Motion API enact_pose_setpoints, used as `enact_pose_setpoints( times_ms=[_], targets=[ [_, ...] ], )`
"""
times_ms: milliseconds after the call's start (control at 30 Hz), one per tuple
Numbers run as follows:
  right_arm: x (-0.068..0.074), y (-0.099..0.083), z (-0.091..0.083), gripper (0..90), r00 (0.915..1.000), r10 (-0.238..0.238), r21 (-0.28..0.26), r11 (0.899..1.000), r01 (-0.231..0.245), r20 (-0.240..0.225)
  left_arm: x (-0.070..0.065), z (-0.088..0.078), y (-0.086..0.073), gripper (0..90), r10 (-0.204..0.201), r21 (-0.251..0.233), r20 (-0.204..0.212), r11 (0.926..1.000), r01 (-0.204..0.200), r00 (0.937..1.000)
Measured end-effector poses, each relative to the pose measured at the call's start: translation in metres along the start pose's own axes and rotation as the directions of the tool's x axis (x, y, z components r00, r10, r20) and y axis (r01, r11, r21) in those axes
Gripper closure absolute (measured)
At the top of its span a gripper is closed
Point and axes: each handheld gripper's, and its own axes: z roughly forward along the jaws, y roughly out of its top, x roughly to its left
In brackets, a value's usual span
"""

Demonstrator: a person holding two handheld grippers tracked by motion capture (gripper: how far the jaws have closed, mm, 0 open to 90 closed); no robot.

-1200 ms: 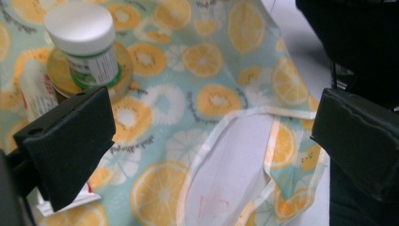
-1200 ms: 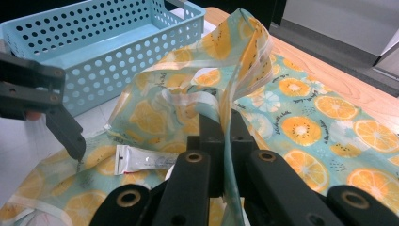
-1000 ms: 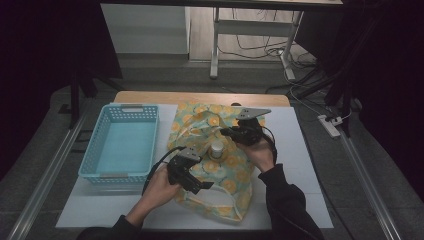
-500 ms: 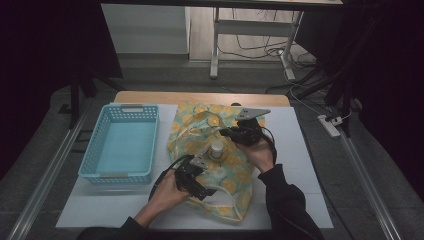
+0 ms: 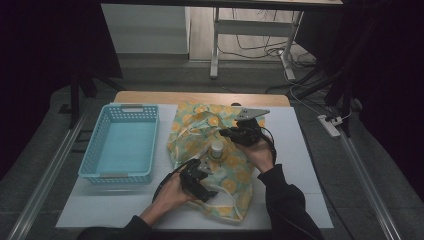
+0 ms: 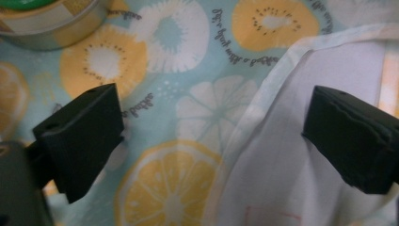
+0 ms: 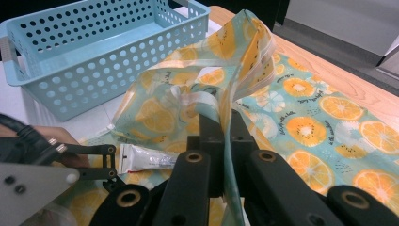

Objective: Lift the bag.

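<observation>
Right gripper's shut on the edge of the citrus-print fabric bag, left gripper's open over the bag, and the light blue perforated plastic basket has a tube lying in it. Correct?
Not quite. The light blue perforated plastic basket holds nothing, as the high view shows. The white tube lies on the citrus-print fabric bag, seen in the right gripper view. The rest holds: right gripper shut on the bag's edge, left gripper open over it.

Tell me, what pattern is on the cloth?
Orange citrus slices on pale blue cloth, clearest in the right gripper view.

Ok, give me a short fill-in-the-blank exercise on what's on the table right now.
1. The right claw is shut on the edge of the fruit-print ____.
2. The left claw hangs ____ over the bag's near edge.
3. The basket left of the bag is light ____.
4. A round tin rests ____ the bag.

Missing words: bag; open; blue; on
</observation>
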Motion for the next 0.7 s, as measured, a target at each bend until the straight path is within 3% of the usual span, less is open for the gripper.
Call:
enact_pose_setpoints(
  times_ms=[67, 200, 400, 533, 700],
  targets=[
    [0.0, 0.0, 0.0, 89.2, 1.0, 0.0, 0.0, 1.0, 0.0, 0.0, 0.0, -0.003, 0.0, 17.9, 0.009, -0.007, 0.01, 0.9999, -0.009, 0.9999],
    [0.0, 0.0, 0.0, 89.2, 1.0, 0.0, -0.001, 1.0, 0.0, 0.0, 0.004, -0.005, 0.003, 35.8, -0.011, 0.008, -0.003, 0.9999, 0.011, 0.9999],
    [0.0, 0.0, 0.001, 89.2, 1.0, -0.002, 0.001, 1.0, 0.002, -0.001, 0.007, -0.007, 0.007, 54.4, -0.033, 0.024, -0.016, 0.9992, 0.033, 0.9993],
    [0.0, 0.0, 0.001, 89.2, 1.0, -0.001, 0.002, 1.0, 0.001, 0.0, 0.012, -0.007, 0.006, 76.2, -0.062, 0.009, 0.0, 0.998, 0.062, 0.998],
    [-0.001, 0.0, 0.0, 89.2, 1.0, -0.001, 0.003, 1.0, 0.001, -0.001, 0.012, -0.007, 0.007, 89.0, -0.077, 0.004, 0.011, 0.997, 0.077, 0.997]
  ],
)
